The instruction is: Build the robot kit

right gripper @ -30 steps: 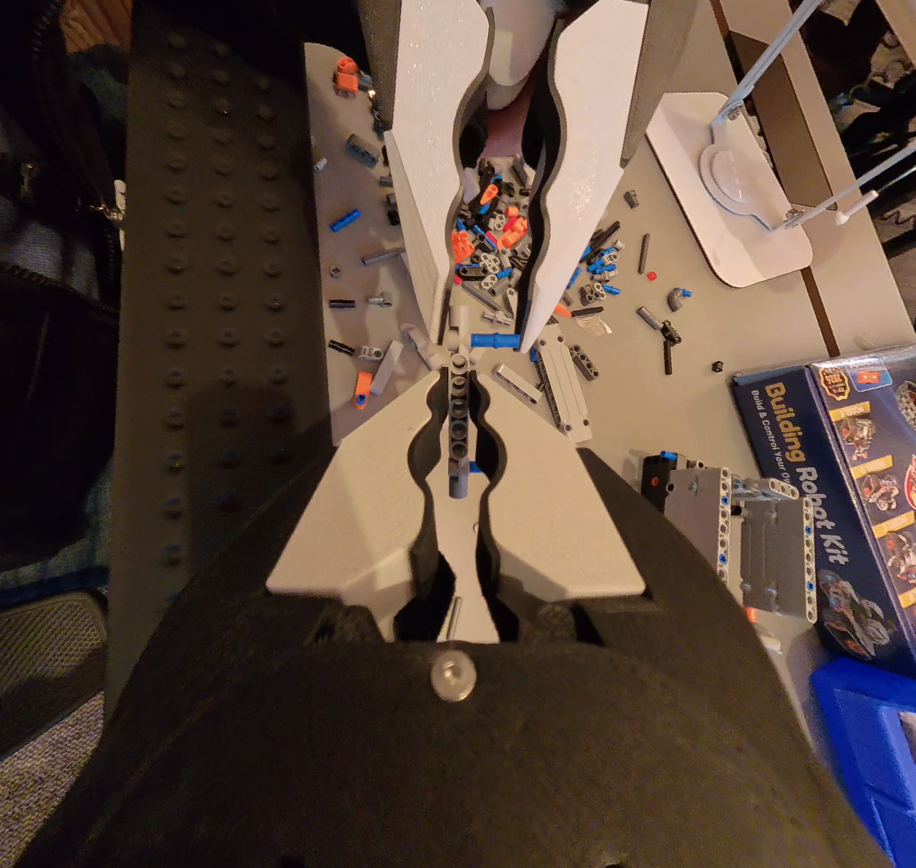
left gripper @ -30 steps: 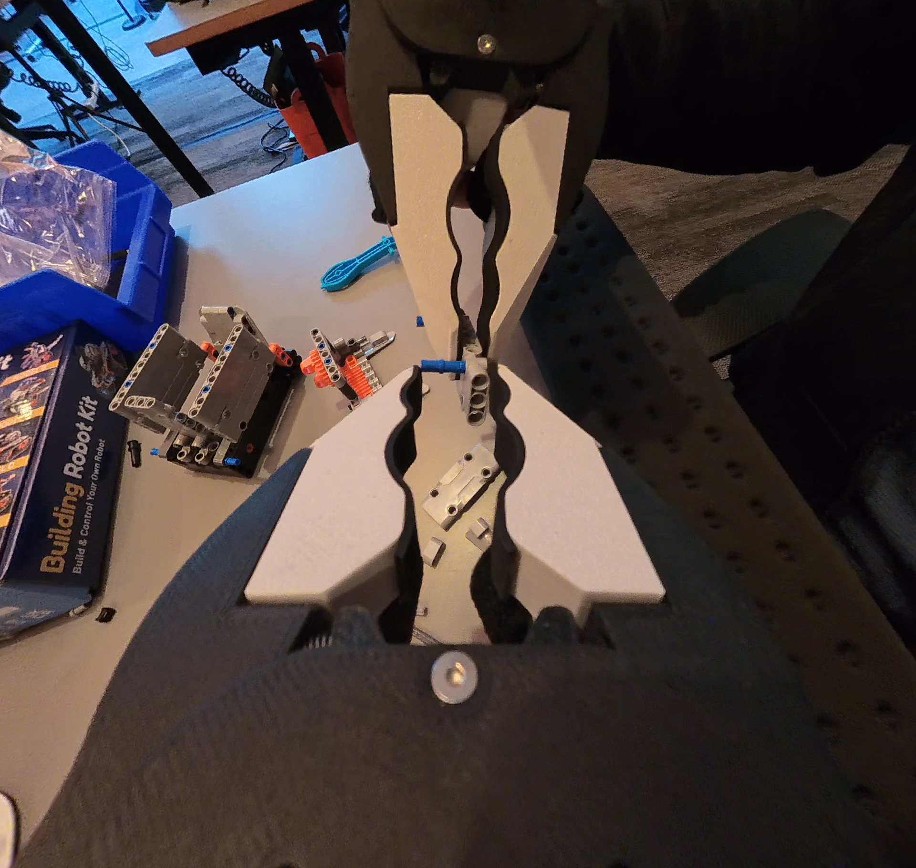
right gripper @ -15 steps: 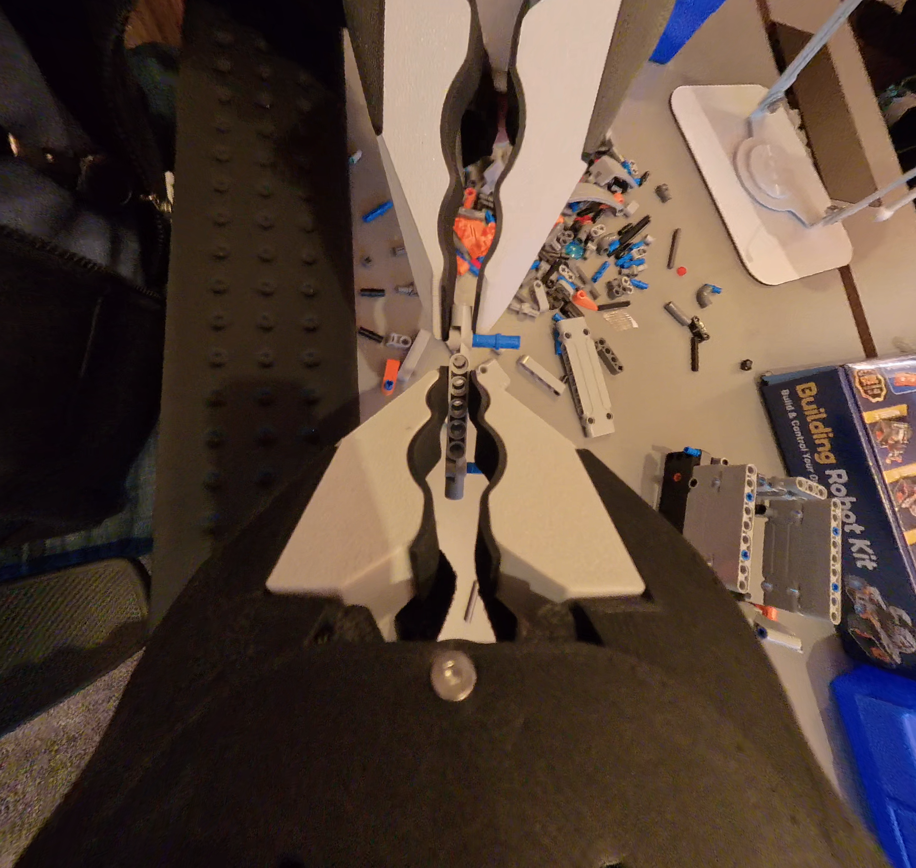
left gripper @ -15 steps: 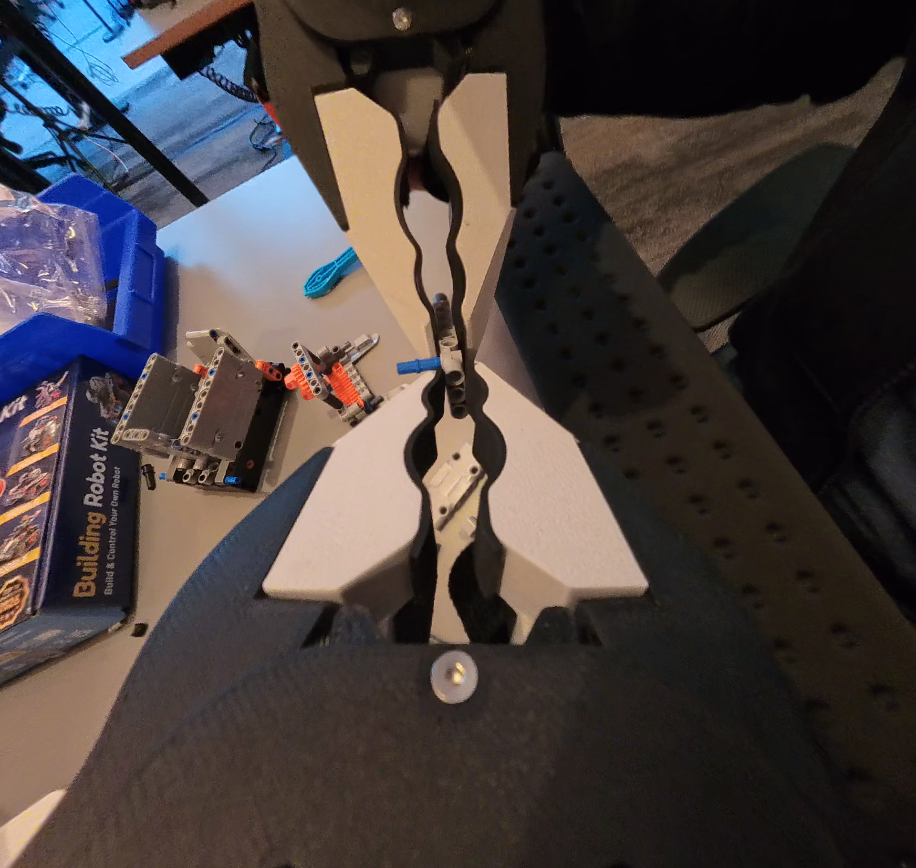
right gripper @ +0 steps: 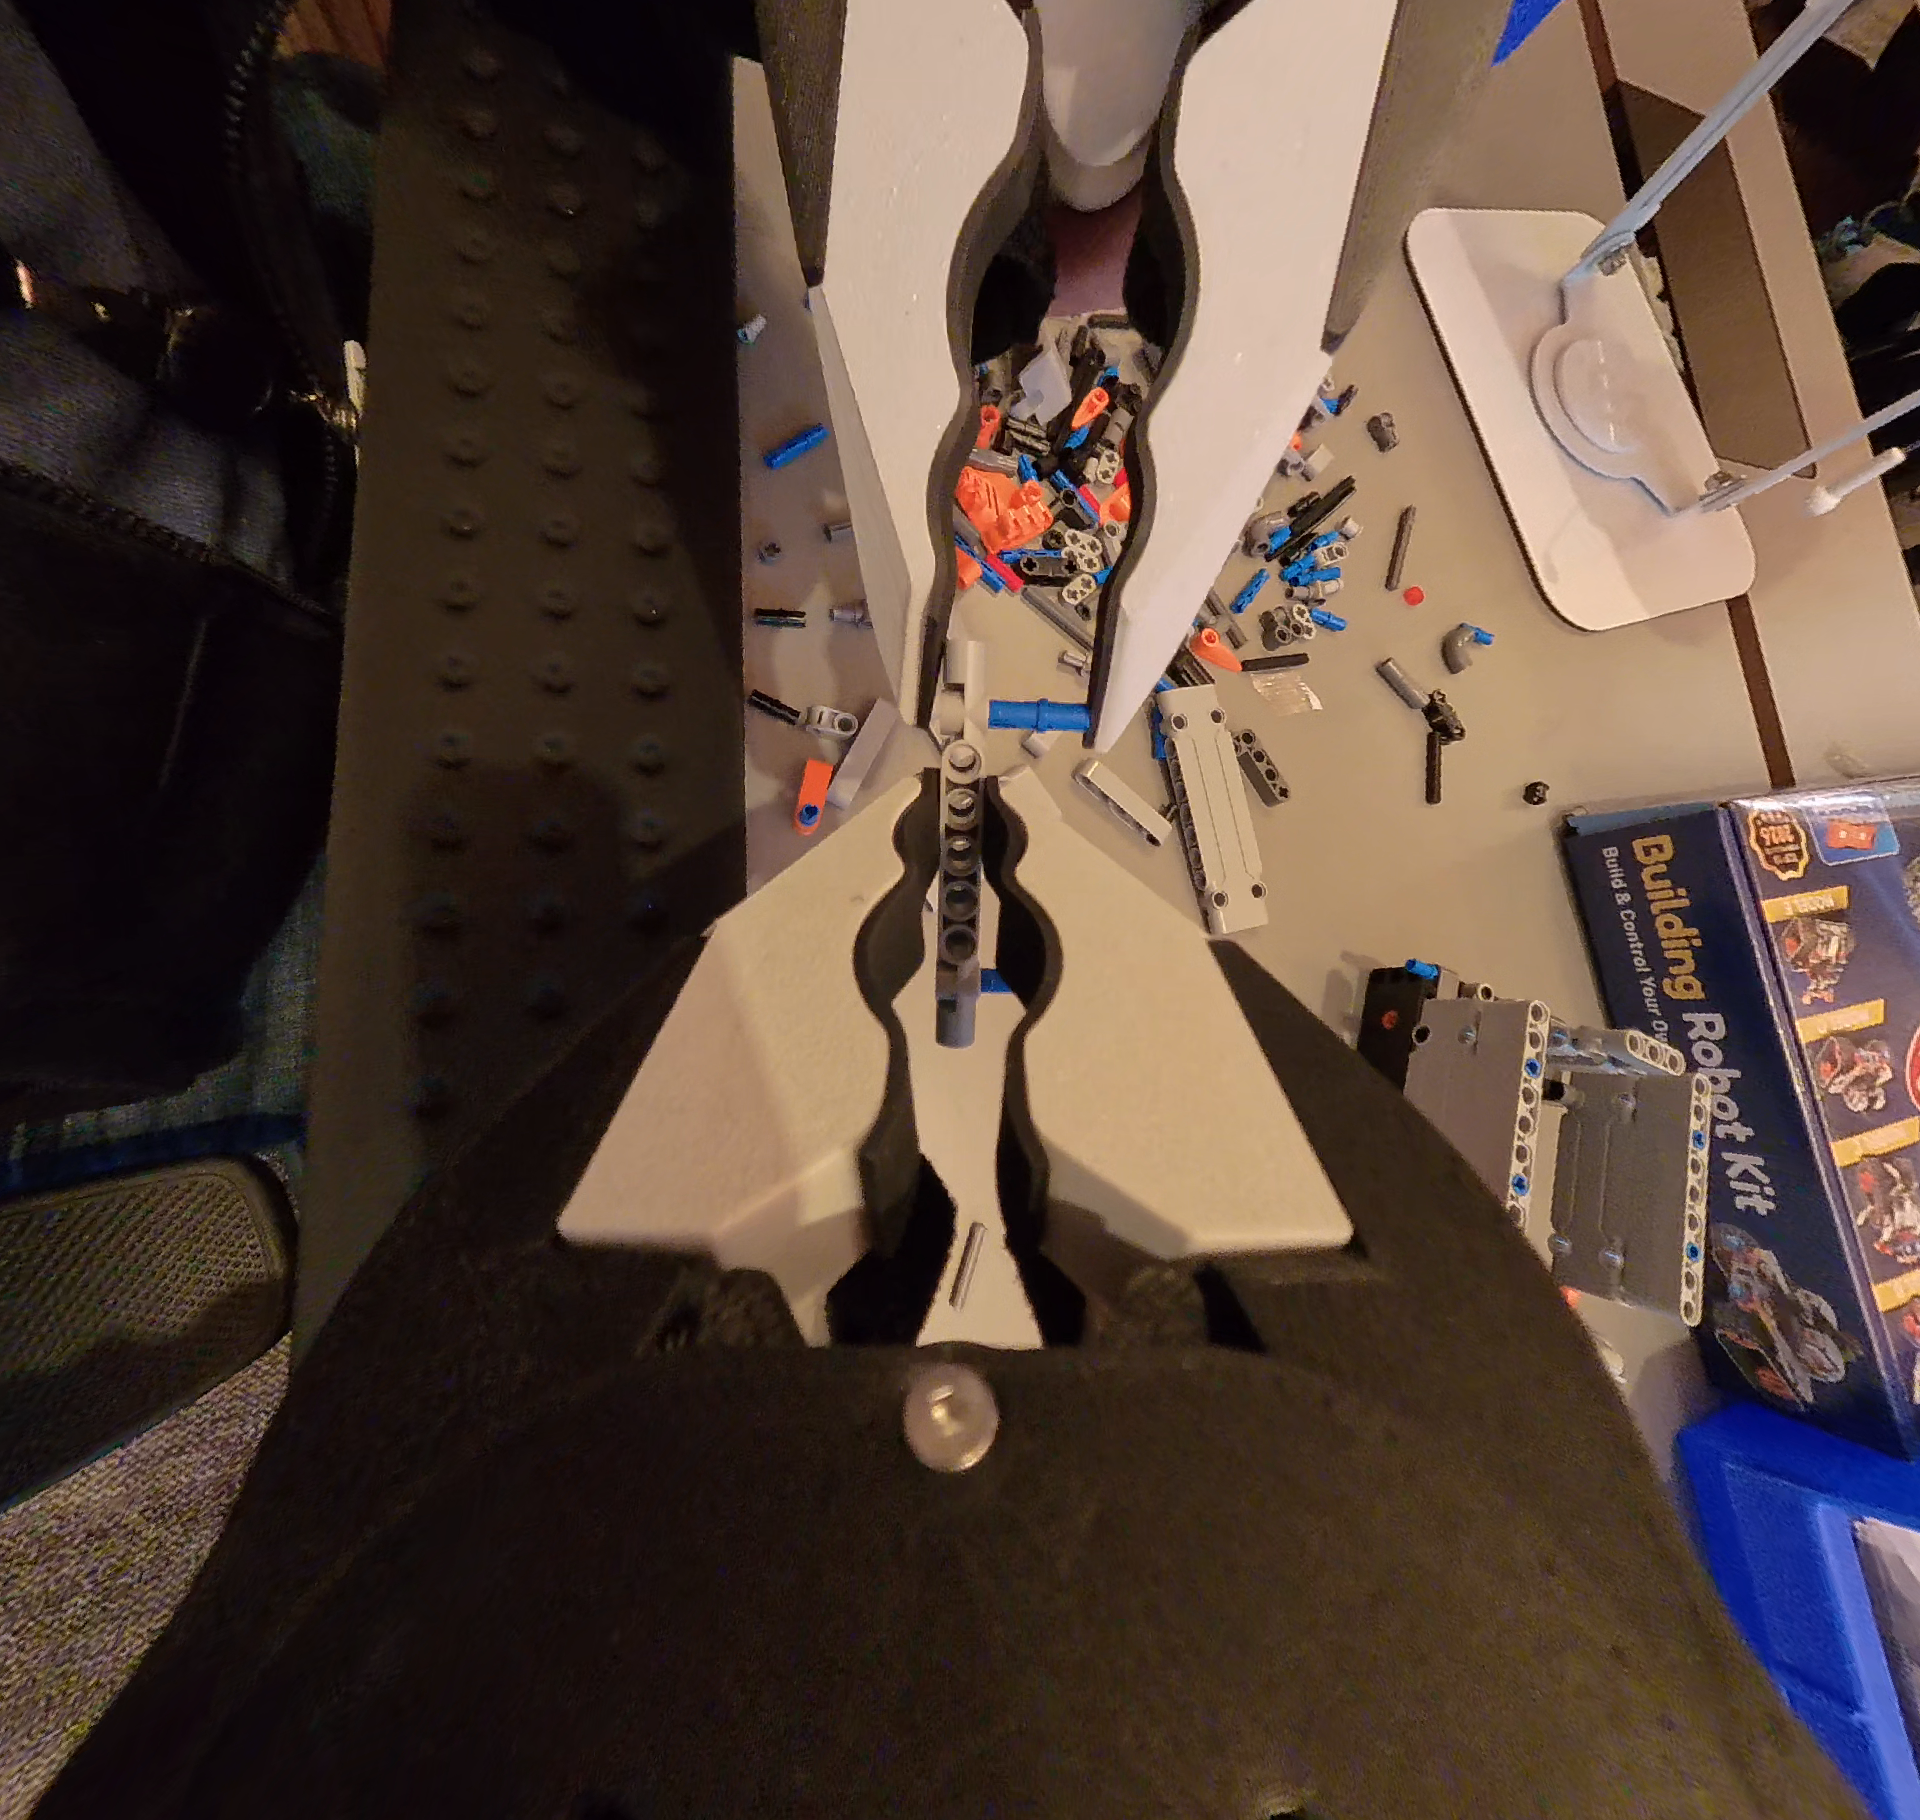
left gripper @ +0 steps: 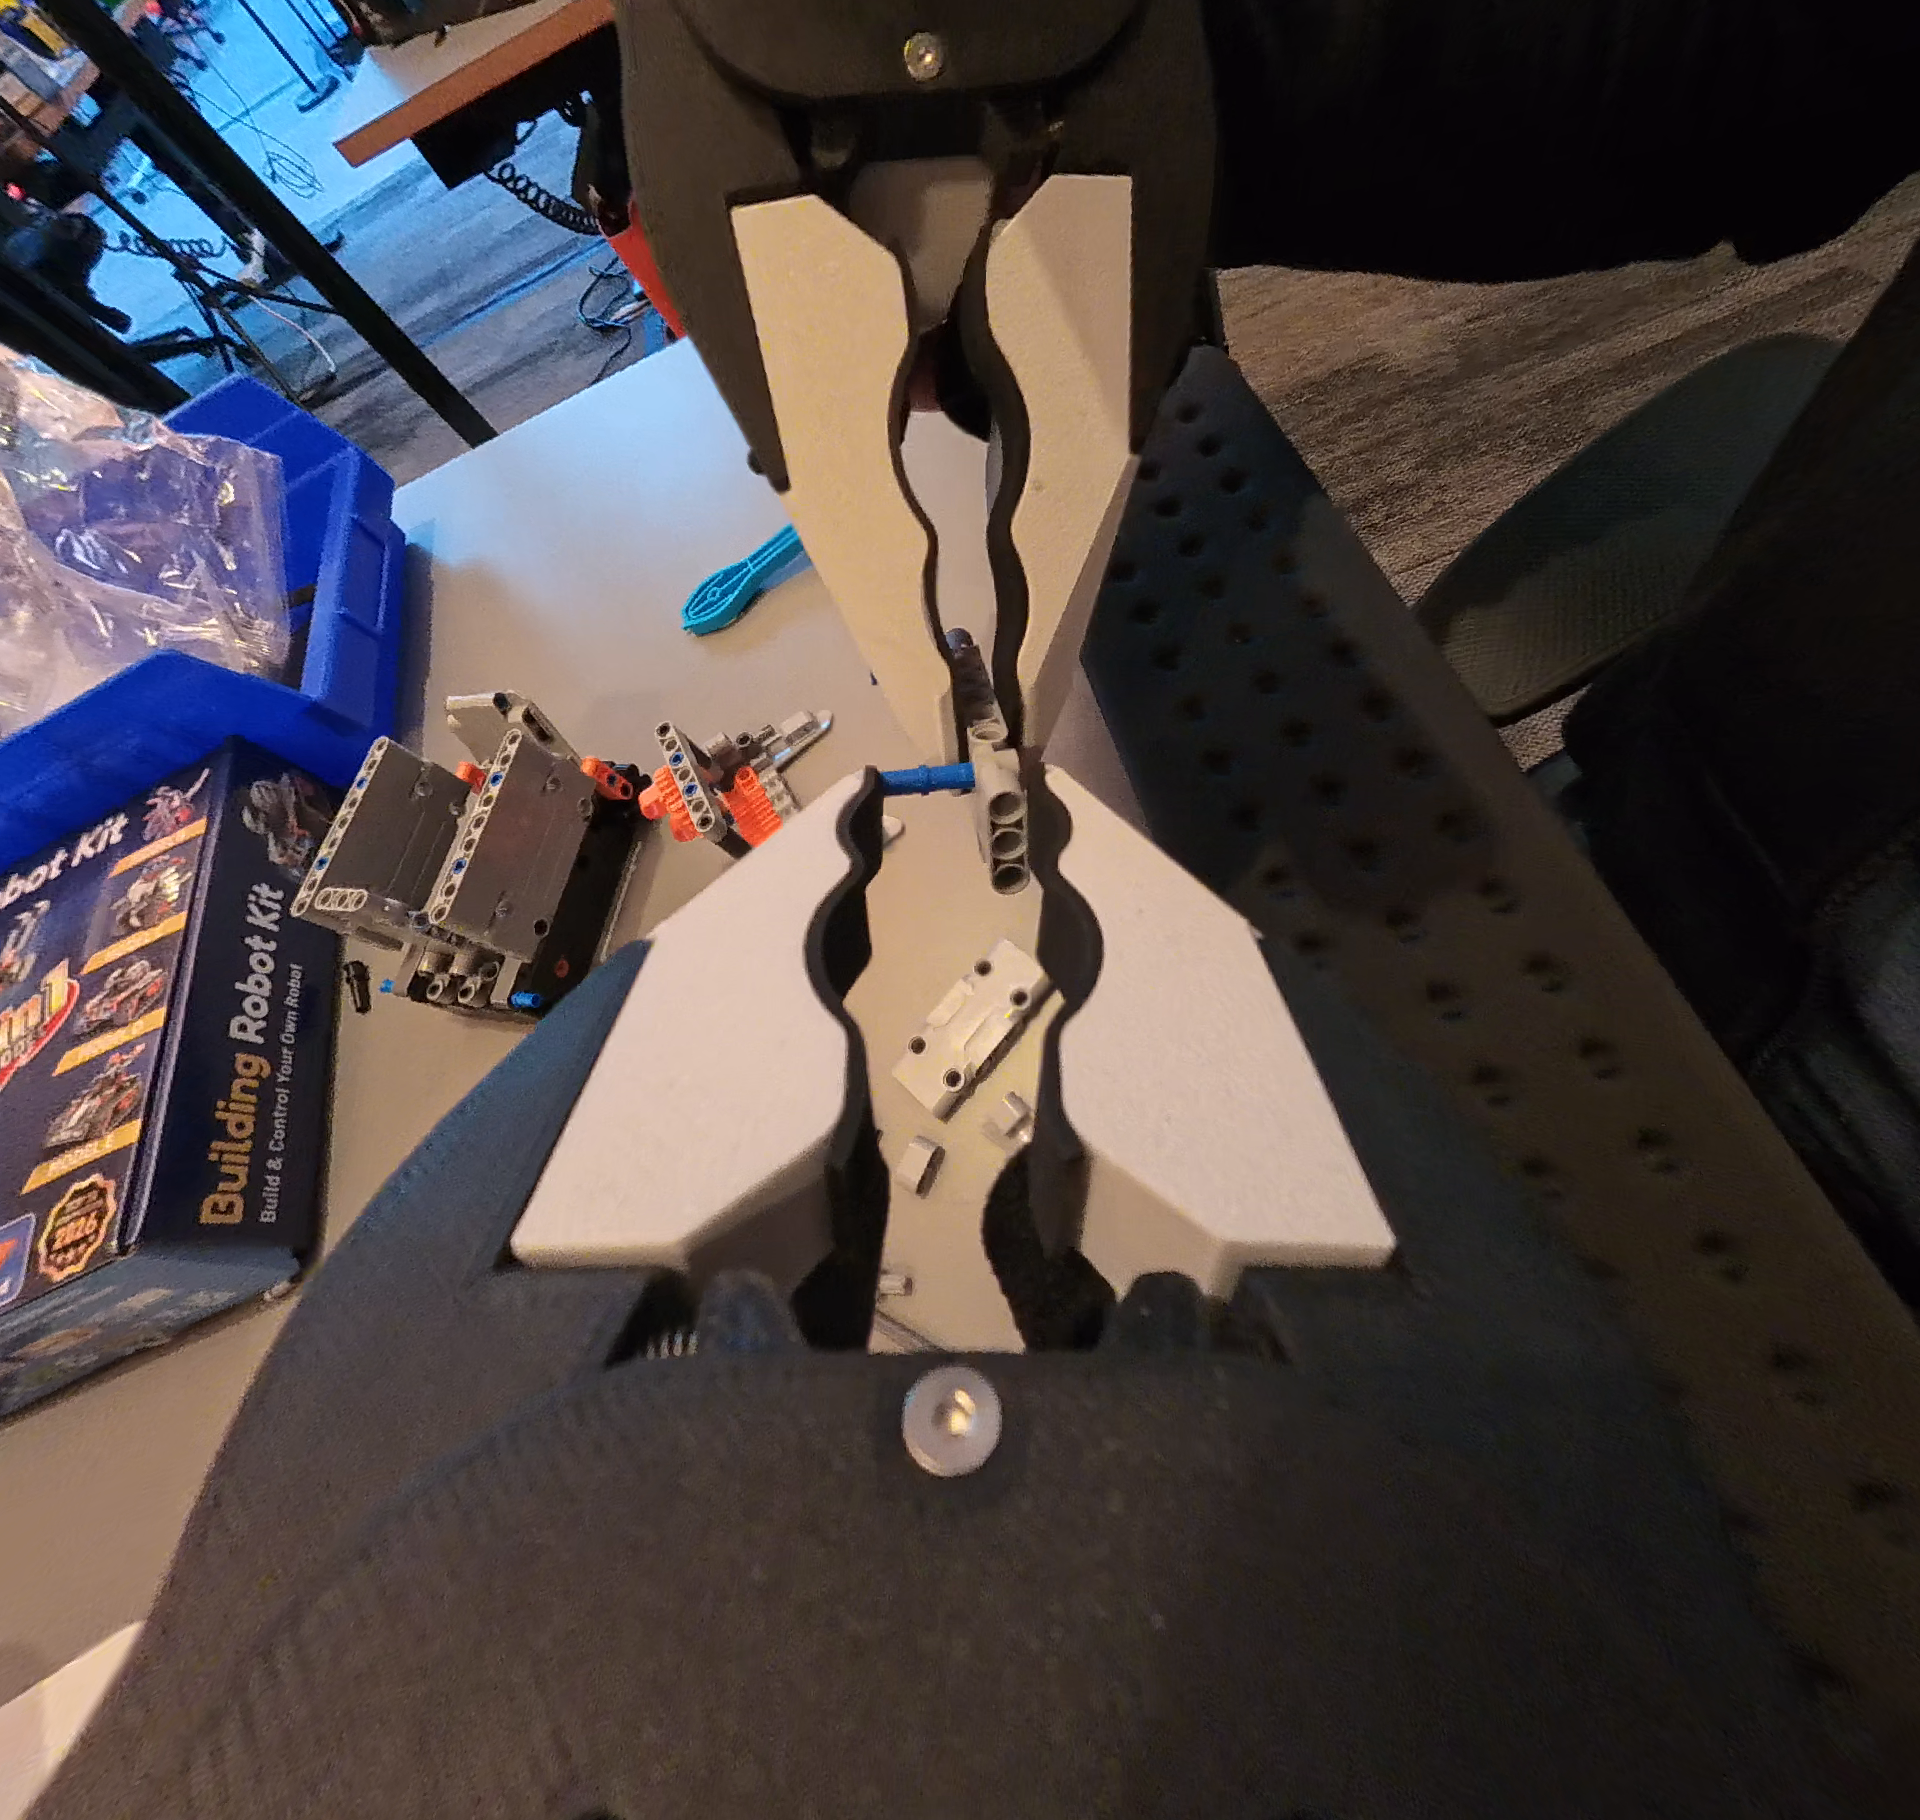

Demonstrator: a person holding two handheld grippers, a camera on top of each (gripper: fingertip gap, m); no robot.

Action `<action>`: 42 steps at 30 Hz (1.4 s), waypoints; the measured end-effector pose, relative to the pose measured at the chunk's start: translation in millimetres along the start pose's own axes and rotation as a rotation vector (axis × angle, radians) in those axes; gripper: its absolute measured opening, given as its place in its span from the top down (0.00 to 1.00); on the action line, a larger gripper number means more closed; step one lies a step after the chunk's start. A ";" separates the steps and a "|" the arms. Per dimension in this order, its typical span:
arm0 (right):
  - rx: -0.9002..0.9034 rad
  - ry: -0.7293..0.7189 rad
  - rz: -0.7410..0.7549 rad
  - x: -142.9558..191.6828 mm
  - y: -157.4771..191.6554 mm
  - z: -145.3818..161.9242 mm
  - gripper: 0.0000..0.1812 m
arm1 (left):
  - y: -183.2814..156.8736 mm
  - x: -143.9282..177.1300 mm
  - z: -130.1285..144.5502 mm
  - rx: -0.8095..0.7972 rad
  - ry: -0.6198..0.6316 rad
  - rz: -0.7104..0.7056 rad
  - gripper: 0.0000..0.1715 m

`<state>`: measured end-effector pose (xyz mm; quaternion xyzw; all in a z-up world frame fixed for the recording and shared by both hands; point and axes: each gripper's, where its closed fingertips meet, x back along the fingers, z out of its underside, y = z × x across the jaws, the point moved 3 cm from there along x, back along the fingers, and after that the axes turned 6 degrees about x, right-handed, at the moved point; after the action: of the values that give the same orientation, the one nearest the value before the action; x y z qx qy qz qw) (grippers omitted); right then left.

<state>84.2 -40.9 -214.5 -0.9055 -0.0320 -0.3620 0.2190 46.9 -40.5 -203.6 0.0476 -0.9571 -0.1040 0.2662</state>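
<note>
While the right gripper [right gripper: 961, 783] pinches a dark beam [right gripper: 958, 897], the left gripper [left gripper: 951, 783] (tips facing) gapes.

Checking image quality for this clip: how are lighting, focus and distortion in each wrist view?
Left wrist view: warm dim tabletop, cold blue daylight behind, wide-angle bending at edges, light grey beam sharp. Right wrist view: dim, left side in heavy shadow, dark grey beam and loose-parts pile in focus.

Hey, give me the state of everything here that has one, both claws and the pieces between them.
left claw: open around the light grey beam
right claw: shut on the dark grey beam
light grey beam: attached at the dark grey beam's tip
blue pin: stuck sideways in the light grey beam
</note>
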 end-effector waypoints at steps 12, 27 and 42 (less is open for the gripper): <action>-0.025 -0.016 0.003 2.6 1.4 1.3 0.97 | -5.3 1.9 0.8 -0.022 0.030 -0.037 0.88; 0.012 -0.001 -0.012 3.5 5.0 -1.8 0.97 | -7.0 6.1 1.4 0.075 -0.010 0.089 0.87; 0.004 -0.004 -0.001 9.4 2.5 -3.1 0.97 | -8.9 9.1 -0.9 0.025 0.002 0.054 0.95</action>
<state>89.6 -45.3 -207.2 -0.9057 -0.0338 -0.3604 0.2207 40.0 -50.7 -200.4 0.0254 -0.9590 -0.0847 0.2694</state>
